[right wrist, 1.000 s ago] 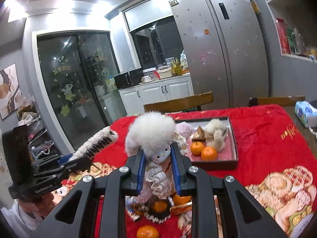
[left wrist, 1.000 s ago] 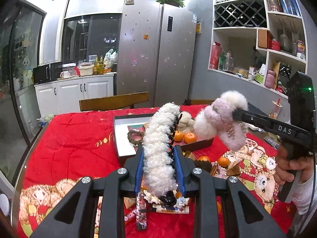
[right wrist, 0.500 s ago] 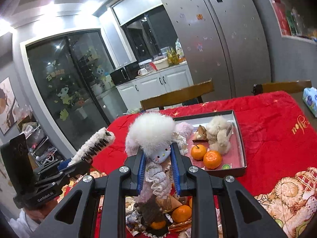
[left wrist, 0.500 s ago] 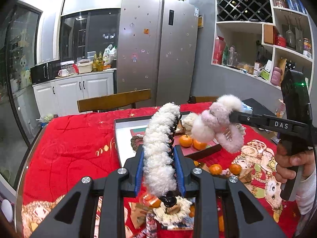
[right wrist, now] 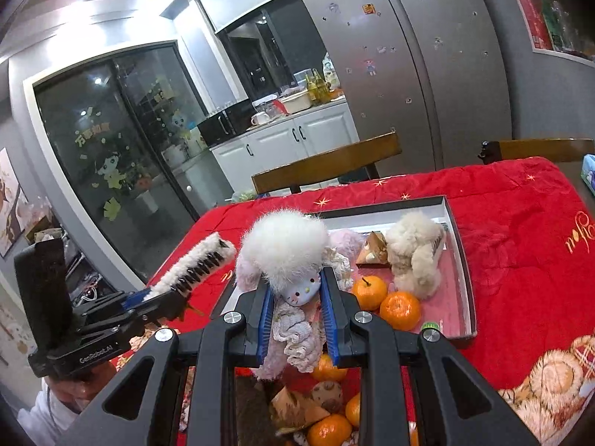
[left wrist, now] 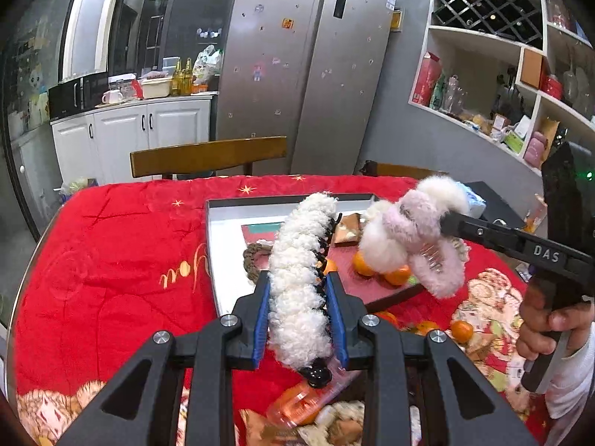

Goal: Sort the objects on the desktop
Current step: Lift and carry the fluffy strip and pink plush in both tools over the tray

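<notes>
Partly sorted: tray [right wrist: 469, 282] already with two oranges [right wrist: 386, 299] and beige fluffy clip [right wrist: 414, 251]. Left gripper [left wrist: 300, 321] clenched on white fluffy hair claw [left wrist: 301, 278], right gripper [right wrist: 297, 325] on pink-white plush clip [right wrist: 286, 252], both above tray, not placed yet. Still left on red cloth [left wrist: 111, 260]: more oranges, snacks, misc.

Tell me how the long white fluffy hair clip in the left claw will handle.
The white fluffy hair clip sticks straight out past the left claw without drooping, so it is probably stiff. Its plush cover likely cushions the grip. It looks light for its size.
</notes>
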The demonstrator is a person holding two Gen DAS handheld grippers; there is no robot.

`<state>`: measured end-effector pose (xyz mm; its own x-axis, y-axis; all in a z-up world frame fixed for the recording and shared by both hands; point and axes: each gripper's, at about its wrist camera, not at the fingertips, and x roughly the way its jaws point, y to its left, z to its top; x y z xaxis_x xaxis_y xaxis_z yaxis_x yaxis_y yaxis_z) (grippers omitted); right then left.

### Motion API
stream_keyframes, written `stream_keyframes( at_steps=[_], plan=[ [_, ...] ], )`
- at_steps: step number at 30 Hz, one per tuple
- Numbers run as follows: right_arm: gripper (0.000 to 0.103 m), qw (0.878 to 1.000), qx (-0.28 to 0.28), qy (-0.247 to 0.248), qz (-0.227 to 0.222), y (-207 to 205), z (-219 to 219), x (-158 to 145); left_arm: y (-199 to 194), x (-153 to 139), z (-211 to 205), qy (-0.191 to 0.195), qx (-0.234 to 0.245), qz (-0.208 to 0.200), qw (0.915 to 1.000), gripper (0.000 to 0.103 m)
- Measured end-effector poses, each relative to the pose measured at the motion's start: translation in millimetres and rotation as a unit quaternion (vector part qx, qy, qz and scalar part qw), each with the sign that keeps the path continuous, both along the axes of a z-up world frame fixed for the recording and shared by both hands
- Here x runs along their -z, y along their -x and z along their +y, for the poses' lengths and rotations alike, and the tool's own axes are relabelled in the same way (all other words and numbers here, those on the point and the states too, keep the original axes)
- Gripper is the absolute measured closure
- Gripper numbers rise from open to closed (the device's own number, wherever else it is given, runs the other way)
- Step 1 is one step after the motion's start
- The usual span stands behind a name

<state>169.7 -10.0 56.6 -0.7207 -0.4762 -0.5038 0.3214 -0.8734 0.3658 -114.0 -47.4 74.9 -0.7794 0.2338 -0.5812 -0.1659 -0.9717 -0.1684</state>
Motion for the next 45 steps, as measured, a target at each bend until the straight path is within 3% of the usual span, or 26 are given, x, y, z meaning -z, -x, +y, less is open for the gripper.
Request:
stream_keyframes(
  at_steps=[13, 31, 45],
  plan=[
    [0.08, 0.999, -0.005, -0.017, -0.031, 43, -12, 31, 53, 39, -1, 0.013, -0.004, -0.04, 0.9991, 0.074],
    [0.08, 0.995, 0.0, -0.094, -0.023, 58, -27, 58, 71, 68, 3, 0.015, -0.003, -0.056, 0.9983, 0.074],
    [0.08, 0.993, -0.004, -0.116, -0.028, 58, -30, 73, 79, 82, 1, -0.001, -0.011, -0.087, 0.9962, 0.074]
  ],
)
